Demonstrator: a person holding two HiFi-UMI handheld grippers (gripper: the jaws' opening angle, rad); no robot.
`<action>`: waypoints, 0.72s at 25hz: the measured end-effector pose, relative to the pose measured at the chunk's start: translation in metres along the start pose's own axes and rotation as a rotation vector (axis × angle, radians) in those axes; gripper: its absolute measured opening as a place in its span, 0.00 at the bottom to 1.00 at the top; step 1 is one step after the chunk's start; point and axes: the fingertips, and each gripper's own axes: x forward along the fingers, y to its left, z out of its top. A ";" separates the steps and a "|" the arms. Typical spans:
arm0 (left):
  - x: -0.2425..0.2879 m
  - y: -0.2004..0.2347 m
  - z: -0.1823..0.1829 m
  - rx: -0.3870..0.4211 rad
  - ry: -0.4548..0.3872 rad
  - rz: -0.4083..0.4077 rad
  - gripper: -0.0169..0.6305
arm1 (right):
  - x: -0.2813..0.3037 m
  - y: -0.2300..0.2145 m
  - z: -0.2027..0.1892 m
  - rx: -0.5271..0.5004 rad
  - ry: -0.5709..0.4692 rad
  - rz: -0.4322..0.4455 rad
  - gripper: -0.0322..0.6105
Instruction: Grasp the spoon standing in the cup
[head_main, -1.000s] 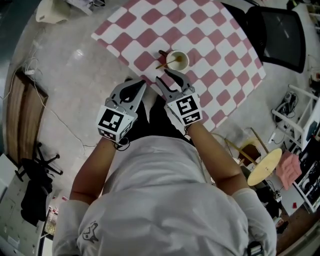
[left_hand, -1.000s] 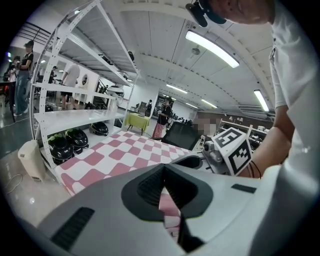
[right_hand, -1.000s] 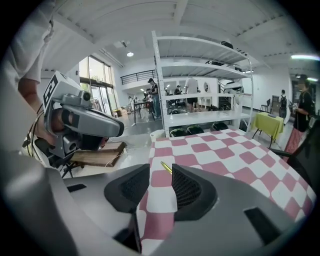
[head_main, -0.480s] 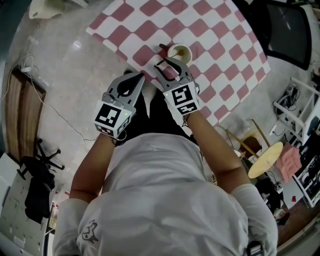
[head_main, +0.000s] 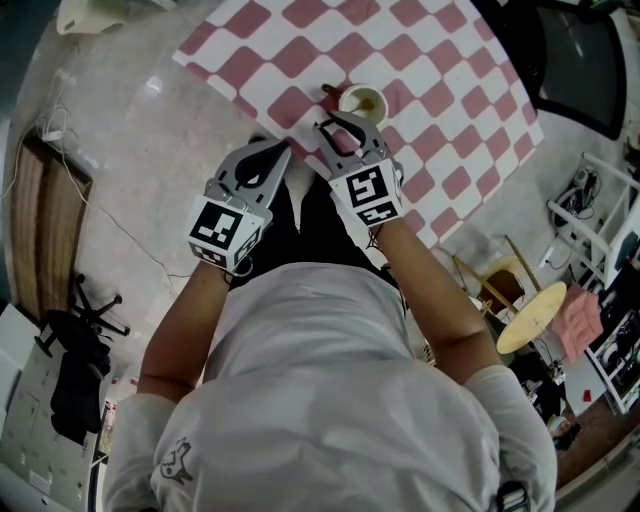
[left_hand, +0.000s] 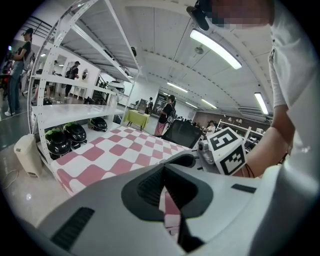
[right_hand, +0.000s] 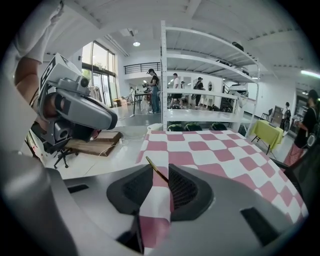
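Observation:
A small cream cup (head_main: 361, 101) stands on the pink-and-white checked tablecloth (head_main: 440, 80) near the table's front edge. A thin golden spoon (head_main: 329, 91) leans out of it to the left. My right gripper (head_main: 338, 126) sits just in front of the cup. In the right gripper view the spoon (right_hand: 156, 169) handle crosses slantwise between the two pads of the right gripper (right_hand: 160, 171), whose jaws are closing with a gap still showing. The cup is hidden below them. My left gripper (head_main: 281, 152) hovers to the left, off the table edge. The left gripper (left_hand: 165, 172) is shut and empty.
A white shelf rack (right_hand: 210, 75) with dark helmets stands beyond the table. A black chair (head_main: 560, 60) is at the table's far right. A wooden board (head_main: 45, 230) and a black chair base (head_main: 80, 320) lie on the floor at left. People stand in the background.
The right gripper has edged closer to the cup and its jaws have narrowed around the spoon handle. The left gripper has kept its place.

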 end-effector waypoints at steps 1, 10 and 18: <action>0.000 -0.001 0.000 0.001 0.001 -0.002 0.04 | -0.001 -0.001 0.001 -0.003 -0.003 -0.001 0.21; 0.000 -0.006 0.009 0.022 -0.010 0.000 0.04 | -0.017 -0.014 0.010 -0.026 -0.022 -0.037 0.15; 0.005 -0.017 0.035 0.067 -0.043 -0.009 0.04 | -0.035 -0.028 0.021 0.010 -0.079 -0.056 0.11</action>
